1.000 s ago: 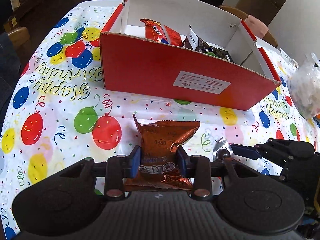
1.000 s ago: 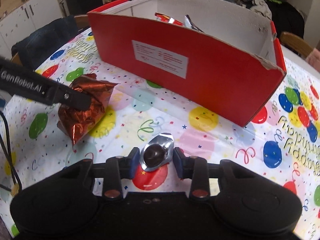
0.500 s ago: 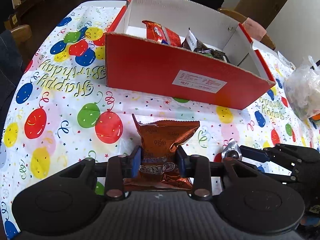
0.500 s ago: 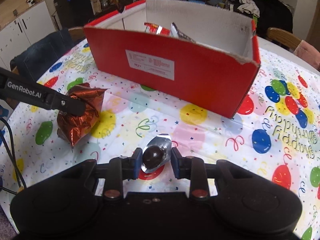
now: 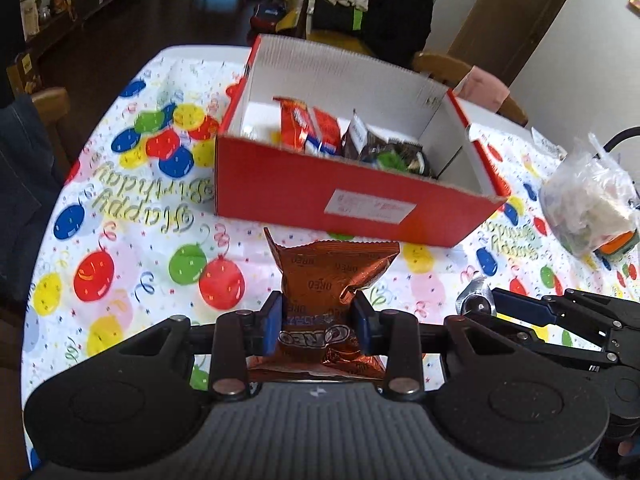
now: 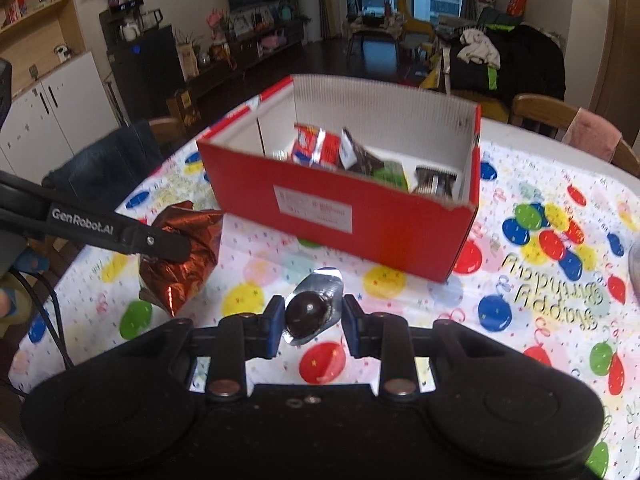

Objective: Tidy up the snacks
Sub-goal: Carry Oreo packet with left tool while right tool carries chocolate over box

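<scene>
Left gripper (image 5: 316,316) clamped on copper Oreo packet (image 5: 328,280), clear of the counter (image 5: 132,240). Right gripper (image 6: 308,316) pinching foil-cupped chocolate (image 6: 308,310), seemingly lifted too. Beyond: red box (image 6: 360,224) holding snack packets (image 6: 320,148).

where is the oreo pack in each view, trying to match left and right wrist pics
Left wrist view: the Oreo pack sits bottom centre, clamped in the left gripper, below the box's near wall.
Right wrist view: the same pack is at the left edge, seen from the side as crumpled copper foil, pinched under a black finger.
Shared landmark: the red box with its white label, behind the pack in both.
</scene>
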`<action>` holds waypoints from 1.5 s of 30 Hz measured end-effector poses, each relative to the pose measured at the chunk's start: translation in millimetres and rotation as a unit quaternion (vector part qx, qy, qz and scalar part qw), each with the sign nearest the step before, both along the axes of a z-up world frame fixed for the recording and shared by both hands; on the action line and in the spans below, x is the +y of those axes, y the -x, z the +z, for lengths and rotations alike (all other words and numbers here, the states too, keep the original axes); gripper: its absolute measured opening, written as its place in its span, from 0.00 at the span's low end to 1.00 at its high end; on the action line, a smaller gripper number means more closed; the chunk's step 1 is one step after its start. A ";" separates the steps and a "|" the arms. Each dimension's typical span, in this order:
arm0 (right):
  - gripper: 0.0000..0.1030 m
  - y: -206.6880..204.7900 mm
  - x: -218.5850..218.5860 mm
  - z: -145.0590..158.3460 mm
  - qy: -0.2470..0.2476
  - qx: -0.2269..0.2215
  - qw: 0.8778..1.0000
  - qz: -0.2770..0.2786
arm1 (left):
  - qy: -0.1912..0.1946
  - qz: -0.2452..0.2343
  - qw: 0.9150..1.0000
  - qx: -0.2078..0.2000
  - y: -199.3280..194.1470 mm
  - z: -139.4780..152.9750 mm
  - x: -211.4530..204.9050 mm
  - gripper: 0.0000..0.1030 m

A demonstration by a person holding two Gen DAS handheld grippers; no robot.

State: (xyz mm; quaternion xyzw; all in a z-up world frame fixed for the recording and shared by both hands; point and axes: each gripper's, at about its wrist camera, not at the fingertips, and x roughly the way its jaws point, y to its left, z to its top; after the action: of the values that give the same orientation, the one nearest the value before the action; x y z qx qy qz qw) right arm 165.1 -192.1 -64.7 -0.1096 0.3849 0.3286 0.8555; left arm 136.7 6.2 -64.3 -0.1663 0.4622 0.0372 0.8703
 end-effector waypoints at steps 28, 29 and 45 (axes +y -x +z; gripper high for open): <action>0.28 -72.1 6.8 70.2 -0.052 -0.058 0.995 -0.056 | -0.050 -0.007 0.996 -0.072 -70.0 74.4 8.7 0.34; 0.28 -78.5 6.7 69.8 -0.052 -0.053 0.995 -0.059 | -0.051 -0.007 0.996 -0.071 -74.7 74.3 9.3 0.34; 0.28 -156.6 27.7 28.8 -0.028 0.032 0.996 -0.077 | -0.077 0.007 0.997 -0.018 -158.3 47.5 22.0 0.34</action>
State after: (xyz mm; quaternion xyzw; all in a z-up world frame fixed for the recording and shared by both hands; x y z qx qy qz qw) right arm 321.7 -164.4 -35.9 -0.0455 0.4105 0.2759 0.8679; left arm 295.0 28.3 -16.8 -0.1029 0.4409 0.0762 0.8884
